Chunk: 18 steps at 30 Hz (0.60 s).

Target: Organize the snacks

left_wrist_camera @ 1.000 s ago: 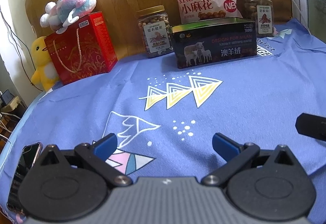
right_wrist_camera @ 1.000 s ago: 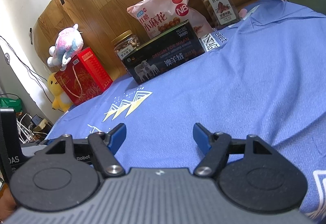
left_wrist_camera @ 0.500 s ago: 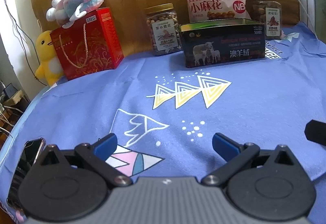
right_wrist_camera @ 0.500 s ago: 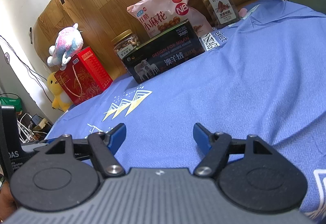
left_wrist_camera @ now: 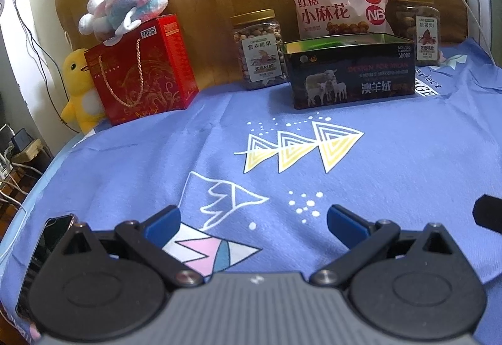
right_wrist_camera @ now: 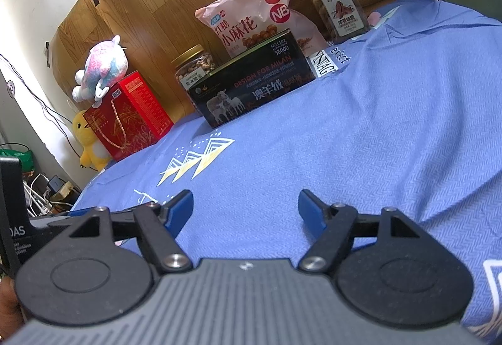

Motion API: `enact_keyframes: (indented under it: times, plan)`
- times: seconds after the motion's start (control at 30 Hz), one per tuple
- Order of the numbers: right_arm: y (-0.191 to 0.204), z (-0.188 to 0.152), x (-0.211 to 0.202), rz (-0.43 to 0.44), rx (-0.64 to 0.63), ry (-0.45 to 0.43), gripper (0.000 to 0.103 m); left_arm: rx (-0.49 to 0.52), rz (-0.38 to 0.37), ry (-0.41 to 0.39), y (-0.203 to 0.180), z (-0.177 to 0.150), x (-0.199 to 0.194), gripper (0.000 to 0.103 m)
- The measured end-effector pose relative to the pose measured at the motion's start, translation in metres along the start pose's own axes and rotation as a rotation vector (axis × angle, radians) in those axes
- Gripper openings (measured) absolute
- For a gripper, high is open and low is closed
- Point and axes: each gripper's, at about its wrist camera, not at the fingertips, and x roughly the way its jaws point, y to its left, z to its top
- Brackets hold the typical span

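A blue printed cloth [left_wrist_camera: 392,188] is being used as the work surface. A red gift box [left_wrist_camera: 141,68] is being kept at its far left edge, with a pink plush toy [left_wrist_camera: 128,1] being supported on top. A yellow duck plush [left_wrist_camera: 78,87] is being pressed against the box's left side. A phone [left_wrist_camera: 47,238] is being left at the near left edge.

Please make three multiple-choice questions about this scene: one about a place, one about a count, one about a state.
1. Where is the pink plush toy?
A. on the red gift box
B. inside the dark tin
C. on the blue cloth

2. How many gold-lidded jars?
A. one
B. two
C. four

3. How is the left gripper?
A. shut on a jar
B. open, empty
C. holding the snack bag

Answers:
1 A, it lies on the box top.
2 B, left jar and right jar.
3 B, only cloth between its fingers.
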Motion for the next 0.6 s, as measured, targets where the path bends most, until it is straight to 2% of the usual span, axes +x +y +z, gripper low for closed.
enact_keyframes:
  times: [0.2,0.6]
  plan:
    - [0.0001,0.0007,0.0002,0.0,0.0,0.0,0.076,0.007,0.021,0.001,0.0007,-0.0005,-0.0005,0.103]
    - [0.0004,0.0004,0.0,-0.001,0.001,0.001,0.077,0.009,-0.001,0.027,-0.0009,0.0007,-0.0006,0.103]
